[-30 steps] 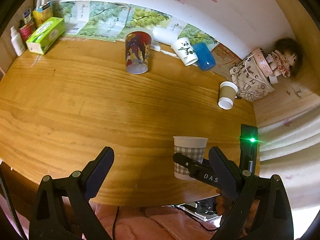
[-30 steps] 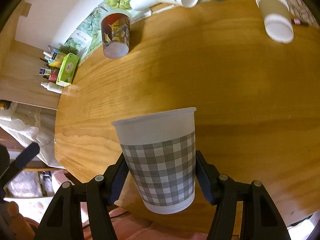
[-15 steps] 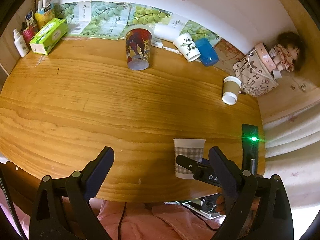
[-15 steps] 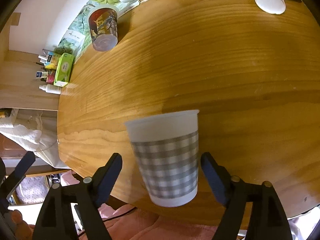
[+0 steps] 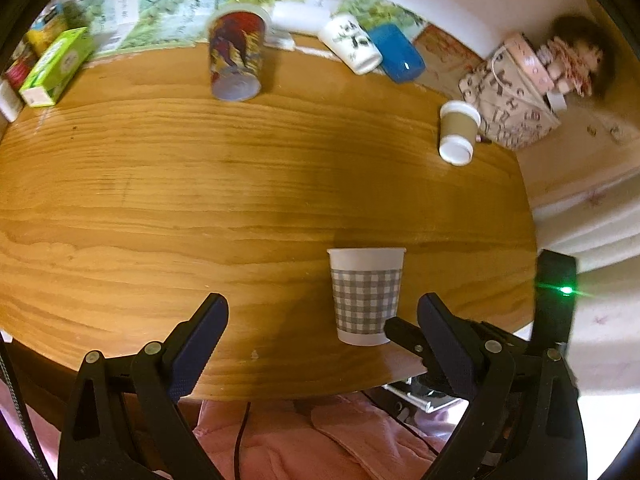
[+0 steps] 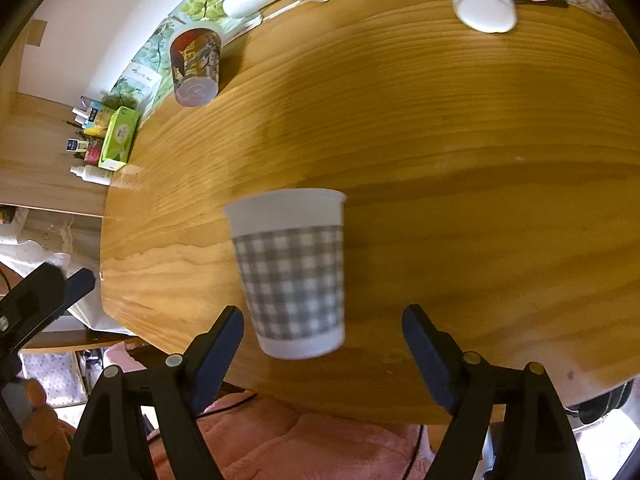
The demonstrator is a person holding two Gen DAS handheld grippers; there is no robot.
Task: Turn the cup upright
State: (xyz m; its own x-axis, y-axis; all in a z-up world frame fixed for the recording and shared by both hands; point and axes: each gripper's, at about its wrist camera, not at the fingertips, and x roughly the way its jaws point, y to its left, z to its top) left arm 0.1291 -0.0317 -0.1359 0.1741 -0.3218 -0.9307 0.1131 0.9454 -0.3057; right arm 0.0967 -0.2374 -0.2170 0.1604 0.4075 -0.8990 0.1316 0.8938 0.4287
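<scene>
Both grippers are hanging wide apart, gripping nothing. The checked cup [image 6: 292,276] is standing upright, rim up, near the front edge of the wooden table [image 6: 460,152], sitting between the right gripper [image 6: 322,344] fingers without touching them. The left gripper [image 5: 322,320] is hovering just beside it.

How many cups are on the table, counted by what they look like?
Grey checked cup: 1
Cartoon picture cup: 1
White panda cup: 1
Blue cup: 1
Brown and white paper cup: 1
Total: 5 cups
</scene>
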